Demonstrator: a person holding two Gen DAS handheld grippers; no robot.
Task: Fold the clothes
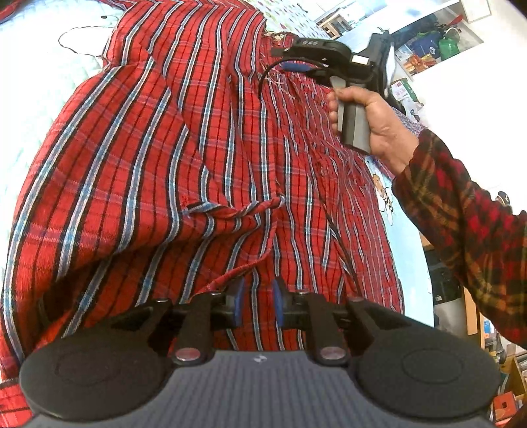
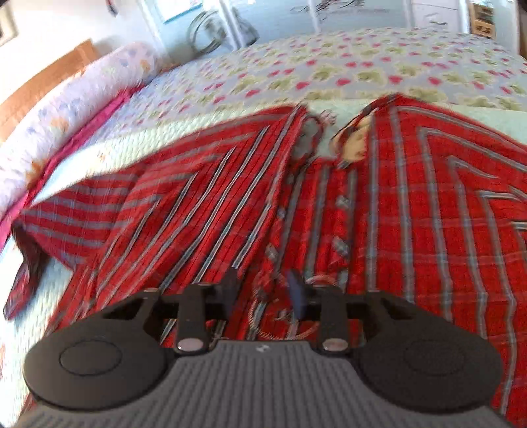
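The red plaid shirt (image 1: 184, 158) lay spread on the quilt (image 2: 329, 72) – the left gripper (image 1: 258, 304) narrowly open above its hem, the right gripper (image 2: 265, 291) (blurred) open over its placket, nothing pinched.

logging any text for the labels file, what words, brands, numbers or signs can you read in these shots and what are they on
None can be read.
Boxes and packets on the shelf: printing too small and blurred.
Green-and-white box beside the right gripper: label too small.
Small pale mark on the left gripper's grey body: a logo, no letters.
Framed item on the wall: blurred.
Red plaid shirt and quilt: patterns only.
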